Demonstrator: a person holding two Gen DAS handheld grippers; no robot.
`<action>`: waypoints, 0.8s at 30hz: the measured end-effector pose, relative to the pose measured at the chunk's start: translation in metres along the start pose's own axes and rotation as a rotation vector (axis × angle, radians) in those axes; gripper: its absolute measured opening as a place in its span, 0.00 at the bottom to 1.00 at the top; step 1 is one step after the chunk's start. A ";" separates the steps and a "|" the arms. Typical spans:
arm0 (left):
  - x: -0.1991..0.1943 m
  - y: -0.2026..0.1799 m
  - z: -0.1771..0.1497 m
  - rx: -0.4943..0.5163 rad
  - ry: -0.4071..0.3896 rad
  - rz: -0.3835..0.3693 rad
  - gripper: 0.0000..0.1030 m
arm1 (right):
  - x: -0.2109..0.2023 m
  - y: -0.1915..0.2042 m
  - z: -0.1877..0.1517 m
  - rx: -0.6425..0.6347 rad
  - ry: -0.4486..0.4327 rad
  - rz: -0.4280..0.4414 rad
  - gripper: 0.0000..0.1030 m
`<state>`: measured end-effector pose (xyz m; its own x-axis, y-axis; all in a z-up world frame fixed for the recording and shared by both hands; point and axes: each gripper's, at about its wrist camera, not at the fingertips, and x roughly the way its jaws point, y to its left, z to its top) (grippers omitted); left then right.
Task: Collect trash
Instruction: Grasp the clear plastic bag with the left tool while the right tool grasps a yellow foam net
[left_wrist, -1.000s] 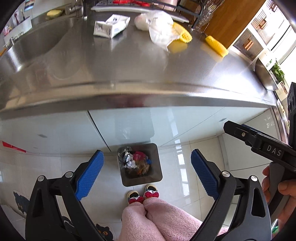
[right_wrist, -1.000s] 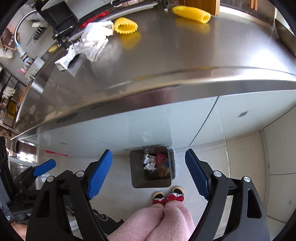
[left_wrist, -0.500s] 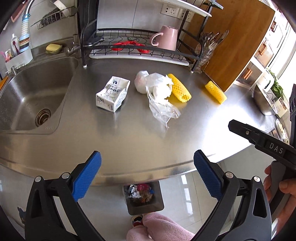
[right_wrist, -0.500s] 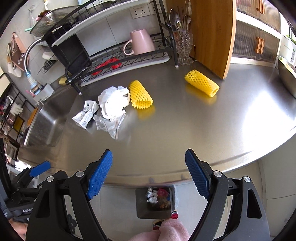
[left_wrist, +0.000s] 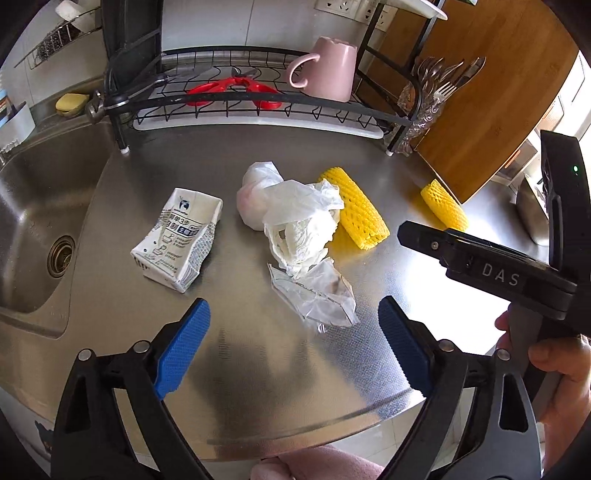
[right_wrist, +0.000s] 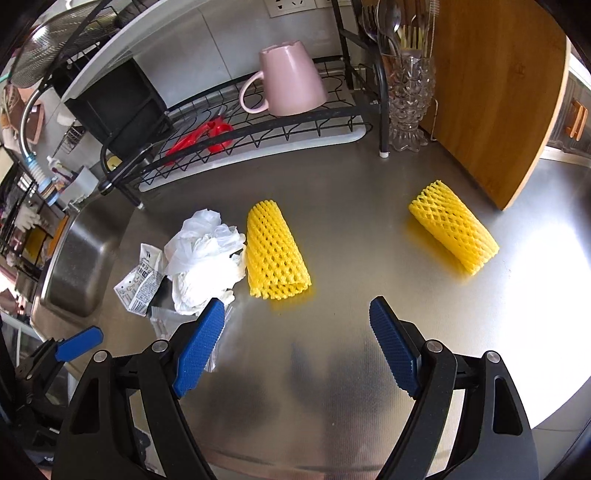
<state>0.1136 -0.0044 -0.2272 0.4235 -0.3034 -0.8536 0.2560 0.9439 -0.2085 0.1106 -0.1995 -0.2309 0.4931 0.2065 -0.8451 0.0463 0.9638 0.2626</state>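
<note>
Trash is now framed in both wrist views where the floor bin was framed a second ago, so a fresh pick-up is probably being lined up. The left gripper (left_wrist: 291, 347) is empty and its jaws are closing; the right gripper (right_wrist: 295, 347) is held wide, nothing between. On the brushed steel counter (left_wrist: 258, 387) lie a crushed milk carton (left_wrist: 179, 238), crumpled plastic bag (left_wrist: 295, 218), clear wrapper (left_wrist: 314, 291) and two yellow foam nets (right_wrist: 275, 254) (right_wrist: 452, 225).

Left claw (left_wrist: 293, 347): pitched steeply down over the counter (left_wrist: 258, 369), jaws closing, nothing between them. Right claw (right_wrist: 295, 347): same downward pitch, jaws wide, empty. I see the right hand (left_wrist: 554, 373) gripping its handle.
</note>
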 end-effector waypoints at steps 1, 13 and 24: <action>0.006 0.000 0.002 0.002 0.011 -0.004 0.77 | 0.006 0.000 0.003 -0.004 0.008 0.008 0.79; 0.051 -0.001 0.008 0.005 0.102 -0.033 0.46 | 0.057 0.003 0.018 -0.059 0.077 0.039 0.66; 0.044 -0.004 0.005 0.024 0.083 -0.012 0.21 | 0.059 0.015 0.014 -0.168 0.080 0.022 0.13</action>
<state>0.1354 -0.0221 -0.2612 0.3468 -0.3023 -0.8879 0.2817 0.9365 -0.2088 0.1520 -0.1756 -0.2704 0.4217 0.2345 -0.8759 -0.1129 0.9720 0.2059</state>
